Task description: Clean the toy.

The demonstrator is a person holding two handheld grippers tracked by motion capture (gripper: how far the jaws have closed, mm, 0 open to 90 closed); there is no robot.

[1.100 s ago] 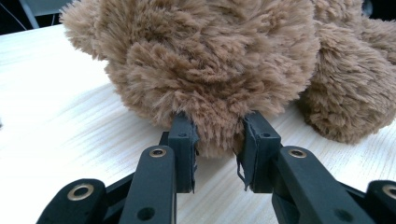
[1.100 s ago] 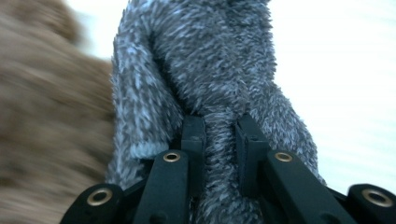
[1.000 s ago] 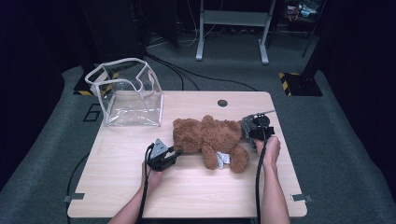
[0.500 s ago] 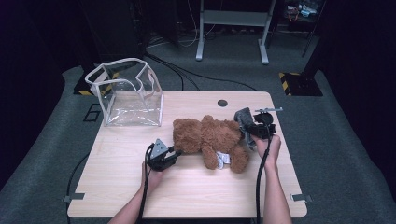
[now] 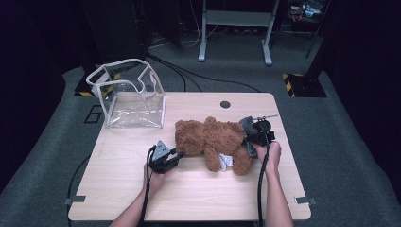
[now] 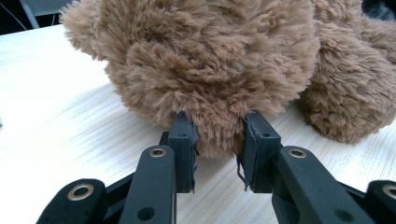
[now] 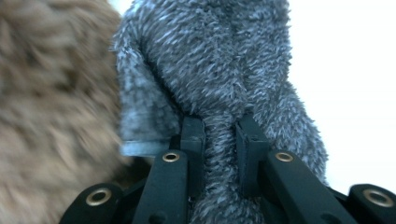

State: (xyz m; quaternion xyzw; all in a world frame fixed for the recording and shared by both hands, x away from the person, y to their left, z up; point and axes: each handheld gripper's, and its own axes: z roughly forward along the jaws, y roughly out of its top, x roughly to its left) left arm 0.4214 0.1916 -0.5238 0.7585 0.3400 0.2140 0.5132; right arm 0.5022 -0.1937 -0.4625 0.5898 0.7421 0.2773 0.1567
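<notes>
A brown teddy bear lies on its side in the middle of the wooden table, with a white tag near its legs. My left gripper comes in low from the left; in the left gripper view its jaws pinch a tuft of the bear's fur at the head end. At the bear's right end my right gripper is shut on a fuzzy grey cloth. The right gripper view has the grey cloth bunched between the pads, brown fur blurred at its left.
A clear plastic bag with white trim stands open at the table's back left. A round cable hole sits near the far edge. Cables trail from both grippers toward the front edge. A dark floor surrounds the table.
The right gripper has shifted a little to the left and up, bringing the grey cloth along the bear's end. The left gripper and the bear's head have stayed put.
</notes>
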